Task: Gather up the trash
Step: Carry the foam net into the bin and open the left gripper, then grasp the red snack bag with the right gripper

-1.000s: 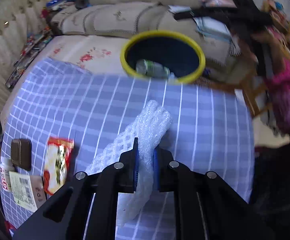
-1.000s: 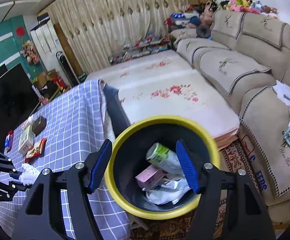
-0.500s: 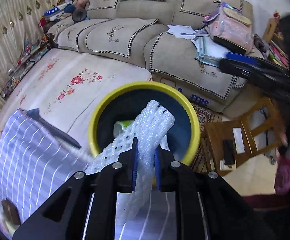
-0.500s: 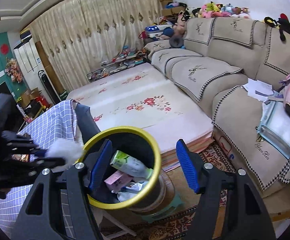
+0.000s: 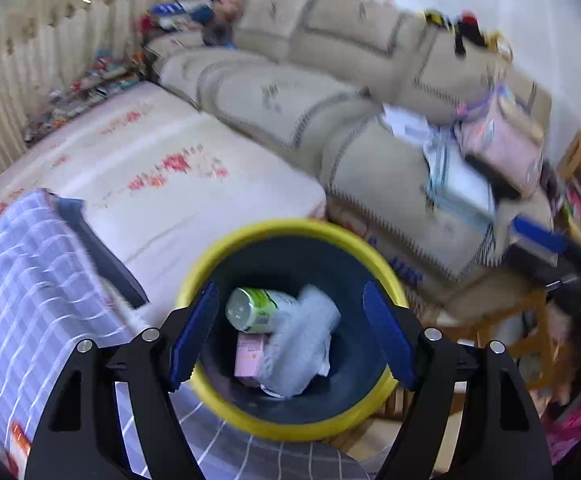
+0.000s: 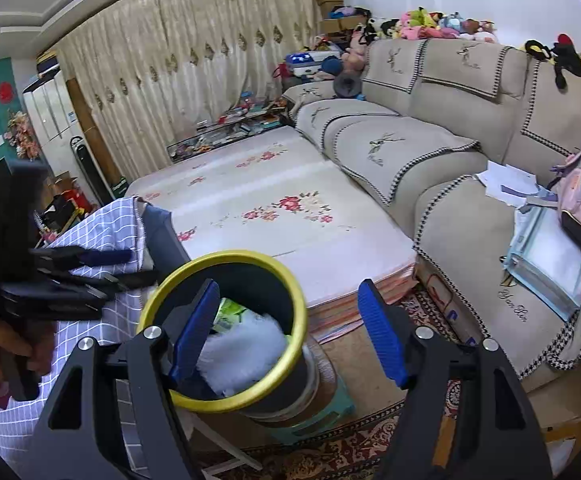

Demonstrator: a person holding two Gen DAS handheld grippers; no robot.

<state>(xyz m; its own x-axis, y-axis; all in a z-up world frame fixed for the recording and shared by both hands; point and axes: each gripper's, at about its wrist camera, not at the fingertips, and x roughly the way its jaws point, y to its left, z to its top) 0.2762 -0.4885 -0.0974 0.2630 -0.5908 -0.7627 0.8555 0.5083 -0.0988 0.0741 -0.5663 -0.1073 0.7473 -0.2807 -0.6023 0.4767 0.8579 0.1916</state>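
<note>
**user1:** Fingers [image 5: 386, 340] on the left gripper [image 5: 290, 332] are spread wide apart, they've just been opening, and nothing sits between them now. That gripper hangs right over the yellow-rimmed bin [image 5: 394, 276]. The white foam net [image 5: 302, 340] lies down inside the bin, leaning on a green can [image 5: 258, 308] with a pink box [image 5: 250, 354] beside it.

**user2:** Yep, same from the other camera. The right gripper [image 6: 286, 328] has its 2 blue-padded fingers apart too, empty, pointing past the bin toward the floor mat. The foam net [image 6: 242, 356] shows as a white heap under the rim [image 6: 226, 258], with a bit of the green can [image 6: 230, 312] behind it.

**user1:** Where's the bin standing, can anyone tell?

**user2:** It sits on a small green stool [image 6: 322, 412] on the patterned rug [image 6: 330, 452], just beside the counter [image 6: 102, 232] with the blue checked cloth. The left gripper [image 6: 90, 264] reaches in from the left edge over that cloth, with the person's hand [image 6: 2, 344] on its handle.

**user1:** One red wrapper [image 5: 18, 440] shows at the counter's near edge in the left view, pretty blurred. Behind it all are the floral floor mat [image 6: 274, 208] and the beige sofa [image 6: 450, 148].
</note>
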